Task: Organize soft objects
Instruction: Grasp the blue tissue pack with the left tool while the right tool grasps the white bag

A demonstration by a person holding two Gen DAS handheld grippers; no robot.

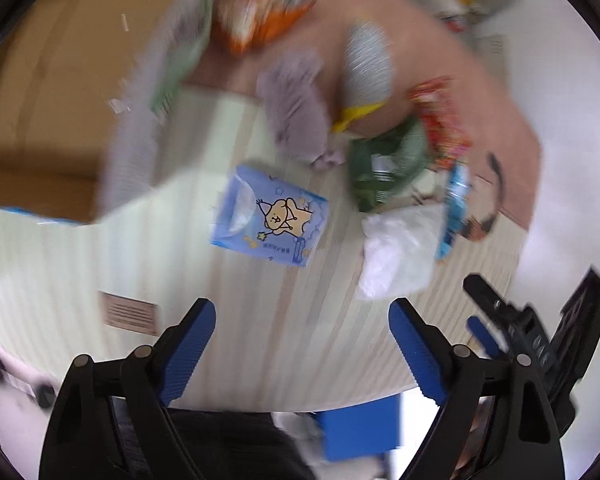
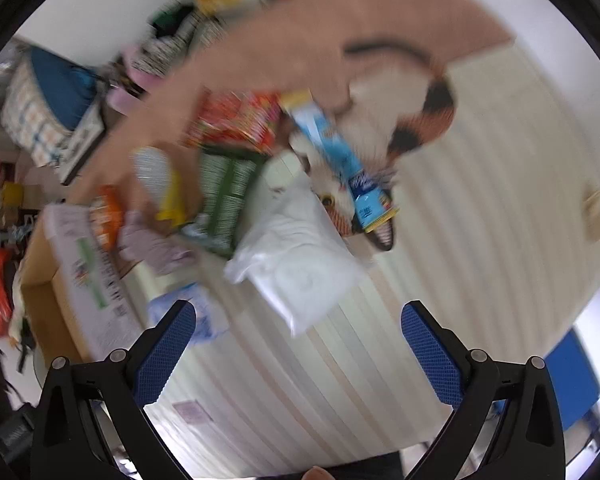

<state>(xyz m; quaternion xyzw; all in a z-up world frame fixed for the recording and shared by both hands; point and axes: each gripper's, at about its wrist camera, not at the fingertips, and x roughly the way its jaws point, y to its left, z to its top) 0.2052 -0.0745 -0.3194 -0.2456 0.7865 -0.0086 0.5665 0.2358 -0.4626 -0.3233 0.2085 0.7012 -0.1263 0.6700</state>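
Cardboard box interior looks bare, left gripper fingers spread, right gripper likewise, both grasping nothing

Both my wrist views are bright and evenly lit but badly smeared by motion blur, with fisheye bending and dark corners, only my grippers' fingers staying sharp.
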